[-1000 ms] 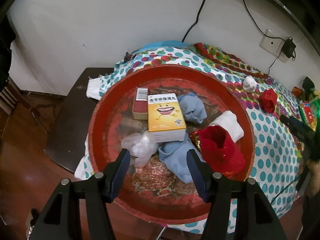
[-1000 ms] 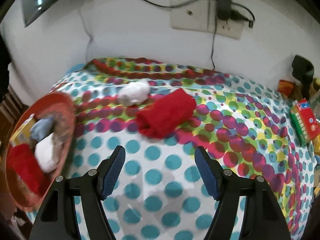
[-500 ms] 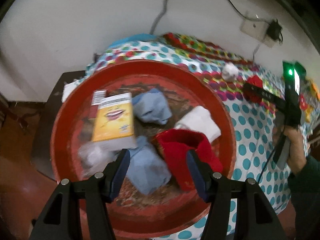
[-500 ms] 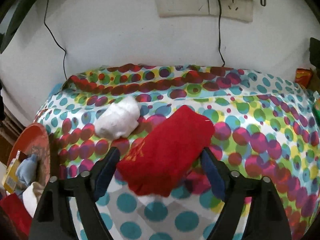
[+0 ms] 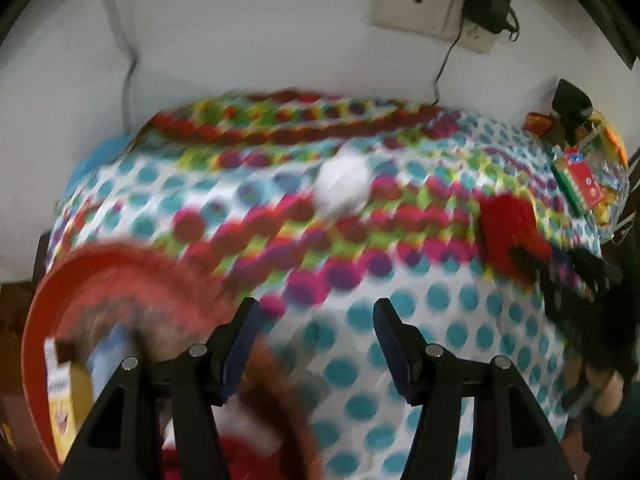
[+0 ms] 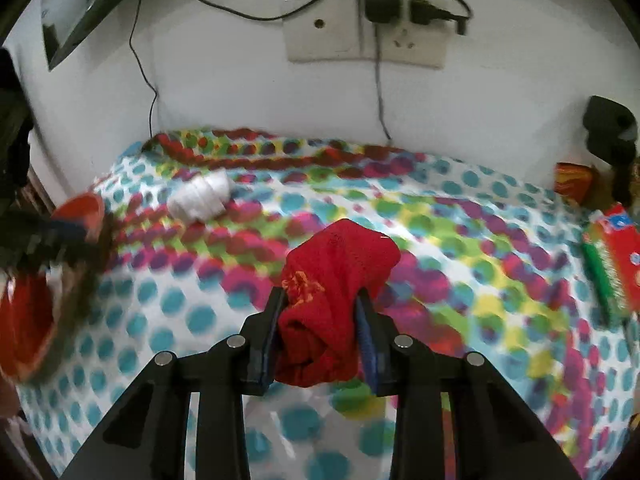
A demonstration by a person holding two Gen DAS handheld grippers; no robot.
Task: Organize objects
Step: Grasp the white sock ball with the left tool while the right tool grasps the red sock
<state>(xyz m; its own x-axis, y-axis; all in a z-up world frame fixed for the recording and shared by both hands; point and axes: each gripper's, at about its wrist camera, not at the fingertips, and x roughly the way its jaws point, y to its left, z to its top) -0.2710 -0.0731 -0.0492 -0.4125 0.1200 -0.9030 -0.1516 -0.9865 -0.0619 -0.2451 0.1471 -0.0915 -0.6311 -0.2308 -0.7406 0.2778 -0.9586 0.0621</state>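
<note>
My right gripper point(image 6: 320, 300) is shut on a red sock point(image 6: 336, 280) and holds it bunched between the jaws above the polka-dot cloth point(image 6: 200, 320). The sock also shows in the left wrist view point(image 5: 508, 232). A white sock ball point(image 6: 200, 198) lies on the cloth at the far left; it shows in the left wrist view point(image 5: 342, 188) ahead of my left gripper point(image 5: 316, 316), which is open and empty. The red round tray point(image 5: 44, 304) with a yellow box point(image 5: 68, 412) sits at lower left, blurred.
A red and green box point(image 6: 612, 256) and snack packets point(image 5: 592, 168) lie at the cloth's right edge. A wall socket point(image 6: 360, 36) with a plugged charger and cables is on the white wall behind. The tray's rim point(image 6: 80, 208) shows at left.
My right gripper has closed on the red sock and lifted it off the cloth. My left gripper has swung right, off the tray and toward the white sock ball.
</note>
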